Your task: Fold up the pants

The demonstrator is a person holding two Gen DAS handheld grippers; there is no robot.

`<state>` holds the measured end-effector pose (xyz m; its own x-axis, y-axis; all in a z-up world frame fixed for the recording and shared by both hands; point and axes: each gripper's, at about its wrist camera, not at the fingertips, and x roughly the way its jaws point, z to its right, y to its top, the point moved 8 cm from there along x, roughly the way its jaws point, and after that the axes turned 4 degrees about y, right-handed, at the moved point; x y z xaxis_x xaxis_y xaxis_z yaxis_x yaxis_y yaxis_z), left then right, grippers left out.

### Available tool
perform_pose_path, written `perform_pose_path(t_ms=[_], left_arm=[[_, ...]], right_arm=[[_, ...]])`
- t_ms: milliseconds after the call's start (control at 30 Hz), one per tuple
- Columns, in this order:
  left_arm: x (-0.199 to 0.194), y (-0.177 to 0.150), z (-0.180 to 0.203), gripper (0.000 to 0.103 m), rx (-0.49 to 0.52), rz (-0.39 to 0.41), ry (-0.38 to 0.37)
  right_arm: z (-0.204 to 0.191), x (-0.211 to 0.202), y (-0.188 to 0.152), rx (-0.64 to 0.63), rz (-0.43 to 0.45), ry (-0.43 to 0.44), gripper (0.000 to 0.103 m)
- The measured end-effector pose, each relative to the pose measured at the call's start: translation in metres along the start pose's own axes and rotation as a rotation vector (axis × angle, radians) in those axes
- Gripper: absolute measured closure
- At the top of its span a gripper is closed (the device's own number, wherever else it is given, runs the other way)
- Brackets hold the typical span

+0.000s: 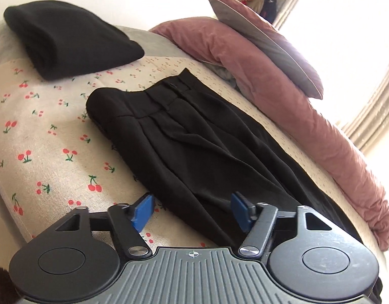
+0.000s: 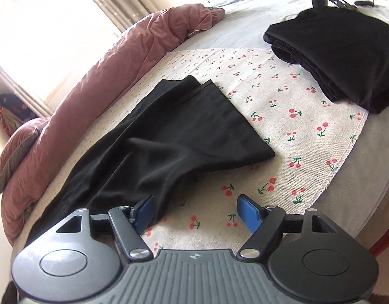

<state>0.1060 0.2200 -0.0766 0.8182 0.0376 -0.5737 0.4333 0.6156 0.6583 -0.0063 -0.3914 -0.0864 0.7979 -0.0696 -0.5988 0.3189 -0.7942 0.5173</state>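
where pants (image 1: 184, 131) lie flat, left gripper (image 1: 191, 211) straddles near edge, jaws apart.

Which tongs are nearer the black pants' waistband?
Left. The left tongs face the waistband beyond them; the right tongs sit toward the leg hems.

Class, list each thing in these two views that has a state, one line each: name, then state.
black pants: laid flat on cherry-print cloth, legs together, not yet folded across.
folded black garment: folded, set aside.
left hand-held gripper: open, over pants' edge.
right hand-held gripper: open, beside pants' edge.
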Motion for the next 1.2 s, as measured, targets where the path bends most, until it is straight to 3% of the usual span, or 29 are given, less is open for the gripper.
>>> perform_pose_path(t_ms=[67, 167, 233, 367, 433, 567, 700, 867, 1033, 1133, 1167, 1200], left_arm=[[0.002, 0.002, -0.006, 0.067, -0.048, 0.016, -0.001], [0.008, 0.007, -0.011, 0.082, -0.106, 0.031, -0.008], [0.011, 0.009, -0.015, 0.093, -0.12, 0.032, 0.005], [0.011, 0.017, -0.009, 0.103, -0.005, 0.038, 0.05], [0.006, 0.022, -0.004, 0.103, 0.059, 0.049, 0.068], [-0.017, 0.047, -0.002, 0.103, 0.165, 0.112, 0.109], [-0.036, 0.065, -0.008, 0.103, 0.214, 0.077, 0.094], [-0.047, 0.052, -0.026, 0.102, 0.272, -0.026, 0.111], [-0.027, 0.023, -0.049, 0.099, 0.344, -0.171, 0.18], [-0.027, 0.022, -0.049, 0.093, 0.365, -0.181, 0.196], [-0.03, 0.024, -0.046, 0.086, 0.377, -0.179, 0.213], [-0.033, 0.024, -0.043, 0.081, 0.403, -0.177, 0.25]], right_arm=[[0.004, 0.003, 0.005, 0.057, 0.015, 0.019, 0.034], [0.01, 0.01, 0.015, 0.143, 0.028, 0.052, 0.039], [0.016, 0.014, 0.021, 0.185, 0.034, 0.05, 0.048], [0.027, 0.025, 0.034, 0.184, 0.036, 0.01, 0.1], [0.028, 0.025, 0.042, 0.148, 0.043, -0.021, 0.1], [0.015, 0.002, 0.069, -0.006, 0.142, -0.077, 0.101], [0.009, -0.019, 0.085, -0.077, 0.162, -0.099, 0.102], [0.021, -0.025, 0.073, -0.134, 0.1, -0.149, 0.102], [0.044, -0.01, 0.053, -0.154, -0.006, -0.241, 0.102], [0.047, -0.003, 0.045, -0.207, -0.051, -0.279, 0.101], [0.044, -0.004, 0.047, -0.224, -0.055, -0.283, 0.088], [0.04, -0.008, 0.049, -0.235, -0.047, -0.292, 0.068]])
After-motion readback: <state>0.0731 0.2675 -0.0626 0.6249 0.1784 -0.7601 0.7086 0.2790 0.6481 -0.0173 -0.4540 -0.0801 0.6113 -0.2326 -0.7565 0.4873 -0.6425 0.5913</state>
